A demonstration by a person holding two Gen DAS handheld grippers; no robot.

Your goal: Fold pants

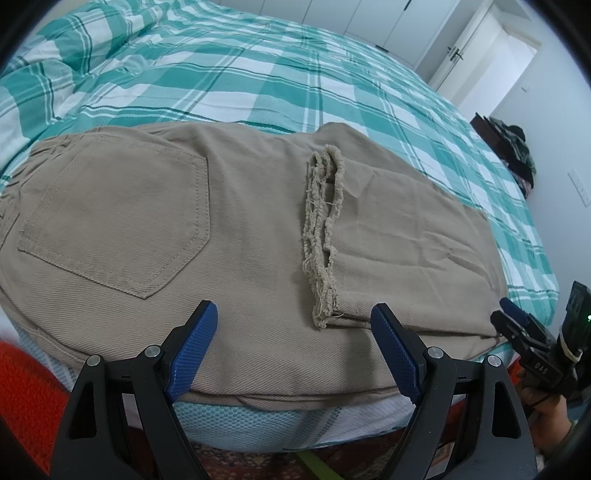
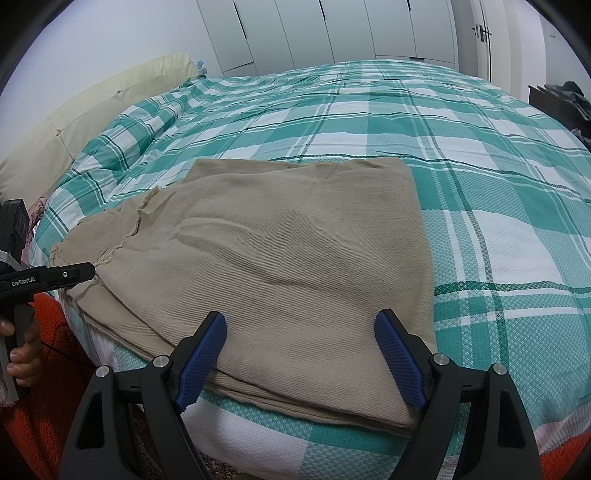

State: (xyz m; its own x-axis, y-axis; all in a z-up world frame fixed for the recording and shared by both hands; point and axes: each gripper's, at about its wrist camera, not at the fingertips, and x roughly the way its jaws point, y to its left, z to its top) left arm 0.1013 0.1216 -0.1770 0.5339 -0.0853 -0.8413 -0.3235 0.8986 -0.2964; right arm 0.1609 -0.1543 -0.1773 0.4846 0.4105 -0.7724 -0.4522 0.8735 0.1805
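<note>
Beige pants [image 1: 258, 229] lie folded on the near edge of the bed, back pocket [image 1: 118, 221] at the left, frayed leg hems [image 1: 323, 236] folded back over the middle. In the right wrist view the pants [image 2: 280, 266] show as a flat folded stack. My left gripper [image 1: 295, 354] is open and empty, just above the near edge of the pants. My right gripper [image 2: 299, 358] is open and empty over the near folded end; it also shows in the left wrist view [image 1: 517, 321] at the far right. The left gripper's body [image 2: 48, 278] shows at the left of the right wrist view.
The bed has a teal and white plaid cover [image 2: 461, 177]. A cream headboard cushion [image 2: 92, 122] is at the left. White wardrobe doors [image 2: 332, 33] stand behind. A dark pile of clothes [image 1: 513, 147] sits beyond the bed. An orange rug [image 1: 26, 398] lies below the bed edge.
</note>
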